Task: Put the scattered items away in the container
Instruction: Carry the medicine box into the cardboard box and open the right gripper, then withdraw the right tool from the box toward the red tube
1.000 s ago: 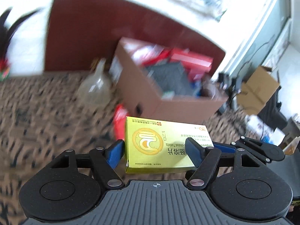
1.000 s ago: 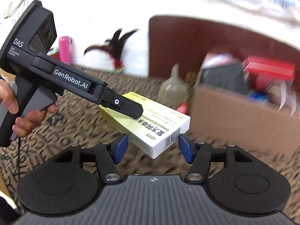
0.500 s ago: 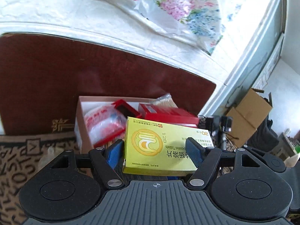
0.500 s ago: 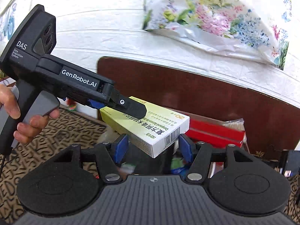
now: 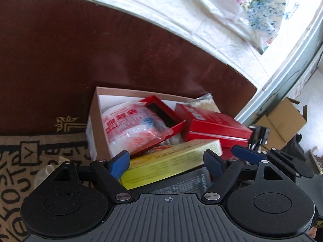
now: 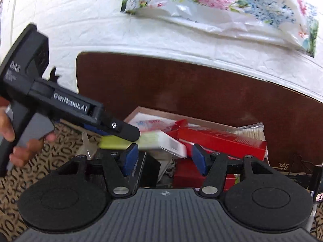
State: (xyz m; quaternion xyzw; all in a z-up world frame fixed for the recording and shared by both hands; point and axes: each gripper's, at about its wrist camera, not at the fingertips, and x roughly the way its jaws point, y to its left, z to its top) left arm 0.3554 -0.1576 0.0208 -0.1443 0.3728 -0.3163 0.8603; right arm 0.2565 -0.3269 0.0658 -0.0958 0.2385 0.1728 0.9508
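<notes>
The left hand-held gripper (image 5: 166, 161) is opening, releasing the yellow medicine box (image 5: 171, 159), which lies loose between its pads atop the full cardboard box (image 5: 94, 117). The right hand-held gripper (image 6: 164, 157) hovers half open, empty. Next: withdraw and fetch another item.

A lived-in home; patterned rug (image 5: 22, 161), dark wooden headboard (image 5: 101, 50), floral bag (image 6: 232, 6) on white textured wall (image 6: 80, 20).
</notes>
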